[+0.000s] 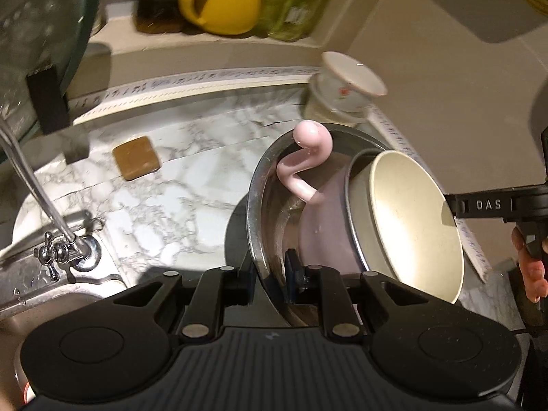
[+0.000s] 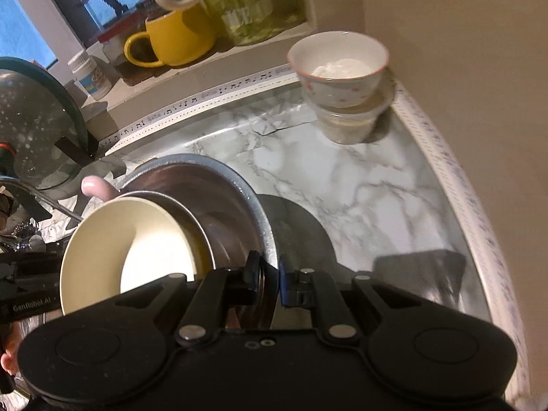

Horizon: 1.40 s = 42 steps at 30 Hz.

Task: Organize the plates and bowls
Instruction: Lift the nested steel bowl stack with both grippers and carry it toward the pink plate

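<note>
**Both tongs clamped on the steel bowl's rim**

Nearest each camera, black tongs pinch the rim of a steel bowl (image 1: 270, 185): the left tongs (image 1: 269, 279) grip it on one side, and the right tongs (image 2: 270, 282) grip the opposite side, both sets of jaws drawn narrow with only the thin metal wall between the pads. Tilted and lifted off the marble worktop (image 2: 359, 185), the bowl casts a dark shadow on the surface below. Inside it sits a smaller metal bowl holding a cream bowl (image 1: 414, 219), leaning on edge, and beside them a pink curled piece (image 1: 308, 161) whose nature I cannot tell.

Farther out, at the back corner of the worktop, a white bowl with a red rim (image 2: 339, 65) stands stacked on a clear container (image 2: 349, 120). A brown square (image 1: 137, 157) lies flat on the marble. On the sill behind stands a yellow mug (image 2: 178, 34). A chrome tap (image 1: 65, 239) rises at the sink's edge.
</note>
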Available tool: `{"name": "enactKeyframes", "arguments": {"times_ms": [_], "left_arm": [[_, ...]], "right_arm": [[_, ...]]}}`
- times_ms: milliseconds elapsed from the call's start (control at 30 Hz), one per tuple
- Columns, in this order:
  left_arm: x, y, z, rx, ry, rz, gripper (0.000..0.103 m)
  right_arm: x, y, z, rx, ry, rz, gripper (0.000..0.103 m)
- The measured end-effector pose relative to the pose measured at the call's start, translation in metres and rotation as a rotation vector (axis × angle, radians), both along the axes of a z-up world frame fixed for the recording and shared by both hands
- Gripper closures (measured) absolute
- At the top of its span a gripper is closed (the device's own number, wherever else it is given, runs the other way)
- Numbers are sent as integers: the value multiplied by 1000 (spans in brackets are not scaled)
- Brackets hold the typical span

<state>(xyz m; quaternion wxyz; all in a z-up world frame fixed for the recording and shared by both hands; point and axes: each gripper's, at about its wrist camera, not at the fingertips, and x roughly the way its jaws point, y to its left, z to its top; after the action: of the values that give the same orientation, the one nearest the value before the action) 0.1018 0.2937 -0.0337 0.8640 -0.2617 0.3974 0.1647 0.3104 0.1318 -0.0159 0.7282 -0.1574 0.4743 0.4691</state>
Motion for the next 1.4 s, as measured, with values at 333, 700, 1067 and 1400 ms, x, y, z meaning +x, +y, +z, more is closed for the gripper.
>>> {"name": "enactKeyframes", "arguments": {"times_ms": [333,700,1067,1400], "left_arm": [[-1,-47,25,36,27,-128,87],[46,-49,13,93,157,-152,90],[73,14,-17,36,215,-70,92],[94,45,-37,14,230,-37,91]], "right_arm": [[-36,-73,19,-43,-38,-109,91],[-7,-63,-16,-160,119,-185,91],[25,-4,-46,-180,179,-126,92],[48,21,-63,-181,208,-100,92]]}}
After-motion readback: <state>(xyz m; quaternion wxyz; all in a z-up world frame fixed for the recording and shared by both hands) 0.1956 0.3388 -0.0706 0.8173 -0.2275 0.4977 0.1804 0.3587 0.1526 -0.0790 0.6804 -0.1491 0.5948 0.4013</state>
